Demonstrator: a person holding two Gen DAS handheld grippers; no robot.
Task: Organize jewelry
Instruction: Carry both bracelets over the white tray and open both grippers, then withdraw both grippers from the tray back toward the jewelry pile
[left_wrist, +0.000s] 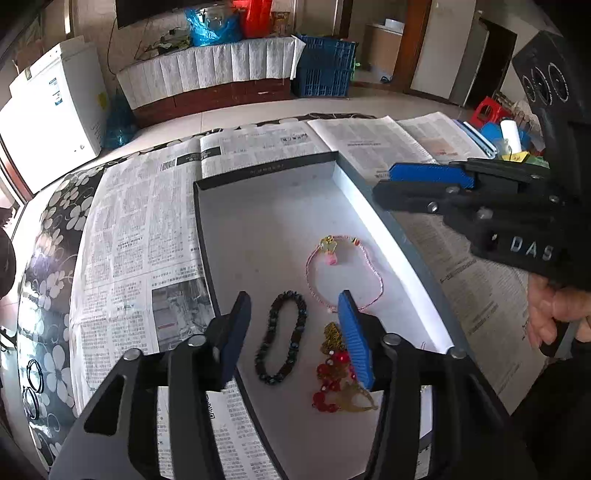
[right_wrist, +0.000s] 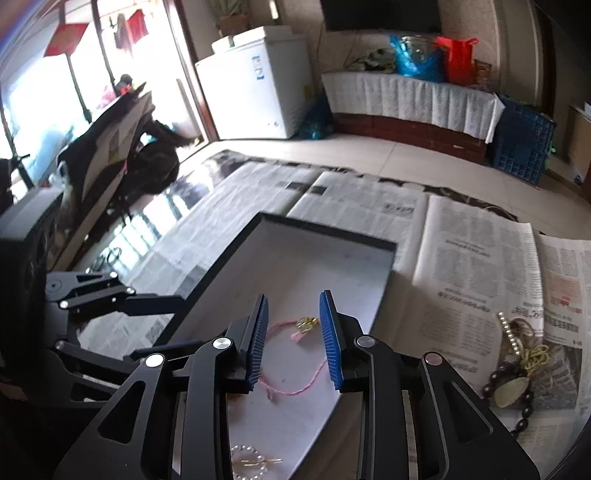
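Note:
A shallow dark-rimmed box (left_wrist: 266, 170) with a white floor lies on newspaper. In it lie a pink cord bracelet with a gold charm (left_wrist: 345, 273), a black bead bracelet (left_wrist: 282, 341) and a red bead and gold piece (left_wrist: 338, 373). My left gripper (left_wrist: 293, 330) is open and empty, just above the black bracelet. My right gripper (right_wrist: 293, 339) is open and empty over the pink bracelet (right_wrist: 291, 354) inside the box (right_wrist: 325, 229). It also shows in the left wrist view (left_wrist: 384, 181) at the box's right rim. A pearl ring piece (right_wrist: 249, 463) lies at the near end.
Loose jewelry lies on the newspaper right of the box: a pearl strand (right_wrist: 511, 332), a yellow cord (right_wrist: 535, 356) and a dark bead bracelet with a pale pendant (right_wrist: 511, 393). Black hoops (left_wrist: 33, 384) lie on the floral cloth at the table's left edge.

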